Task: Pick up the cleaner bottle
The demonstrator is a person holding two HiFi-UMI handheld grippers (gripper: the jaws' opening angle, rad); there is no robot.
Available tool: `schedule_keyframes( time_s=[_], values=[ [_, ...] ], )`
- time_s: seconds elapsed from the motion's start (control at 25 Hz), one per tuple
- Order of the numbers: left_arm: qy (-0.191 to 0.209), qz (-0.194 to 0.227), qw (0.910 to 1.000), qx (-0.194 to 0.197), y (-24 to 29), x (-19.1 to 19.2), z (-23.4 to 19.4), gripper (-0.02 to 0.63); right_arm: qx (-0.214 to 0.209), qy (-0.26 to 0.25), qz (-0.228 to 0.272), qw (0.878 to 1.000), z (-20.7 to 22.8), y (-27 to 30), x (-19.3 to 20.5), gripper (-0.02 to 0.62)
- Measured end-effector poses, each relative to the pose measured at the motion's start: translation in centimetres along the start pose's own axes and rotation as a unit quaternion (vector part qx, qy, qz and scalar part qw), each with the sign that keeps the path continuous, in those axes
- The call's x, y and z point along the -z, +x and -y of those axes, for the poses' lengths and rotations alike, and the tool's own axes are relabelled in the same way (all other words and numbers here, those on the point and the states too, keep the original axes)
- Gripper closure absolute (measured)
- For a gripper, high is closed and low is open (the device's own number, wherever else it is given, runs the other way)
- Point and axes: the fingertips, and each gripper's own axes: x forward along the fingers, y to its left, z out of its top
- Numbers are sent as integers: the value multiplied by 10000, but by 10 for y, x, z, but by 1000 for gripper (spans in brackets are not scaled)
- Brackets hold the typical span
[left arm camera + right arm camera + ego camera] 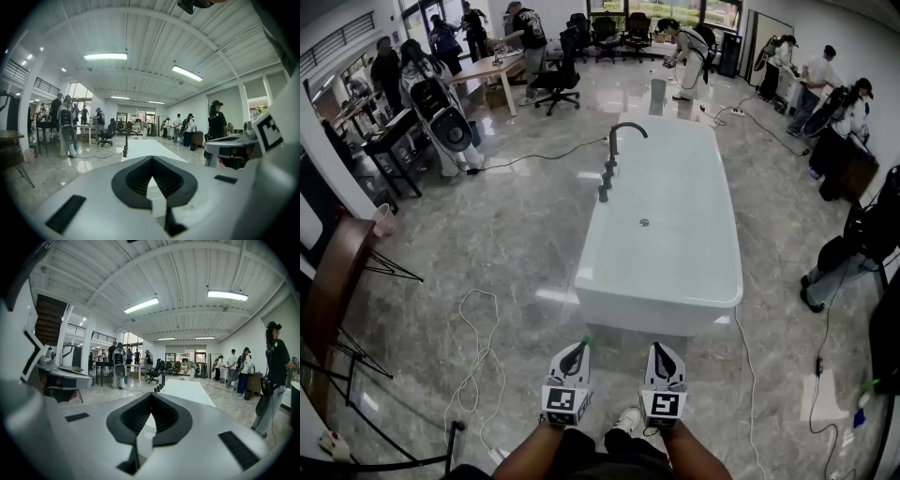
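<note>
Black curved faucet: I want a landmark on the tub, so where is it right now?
In the head view, the black curved faucet stands on the far left rim of the white rectangular bathtub, above picture centre.

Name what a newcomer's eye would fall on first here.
A large white bathtub stands alone mid-floor, a dark faucet on its left rim. Below it in the head view, the left gripper and right gripper sit side by side, fingers shut and empty. People crowd the room's far edges.
</note>
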Motion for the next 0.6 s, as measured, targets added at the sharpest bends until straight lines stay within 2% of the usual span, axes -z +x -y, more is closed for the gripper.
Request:
schedule_keyframes(
  time_s=[0.12, 0.32, 0.6],
  values=[
    [1, -114, 9999, 46, 17, 0, -12, 603, 7, 60, -28, 10000, 0, 19, -5, 578],
    [85, -240, 9995, 167, 55, 6, -24, 603, -32, 142, 56, 9999, -1, 58, 7, 578],
    [-66, -492, 9981, 366, 82, 53, -46, 603, 116, 354, -161, 9992, -14, 91, 49, 578]
  ],
)
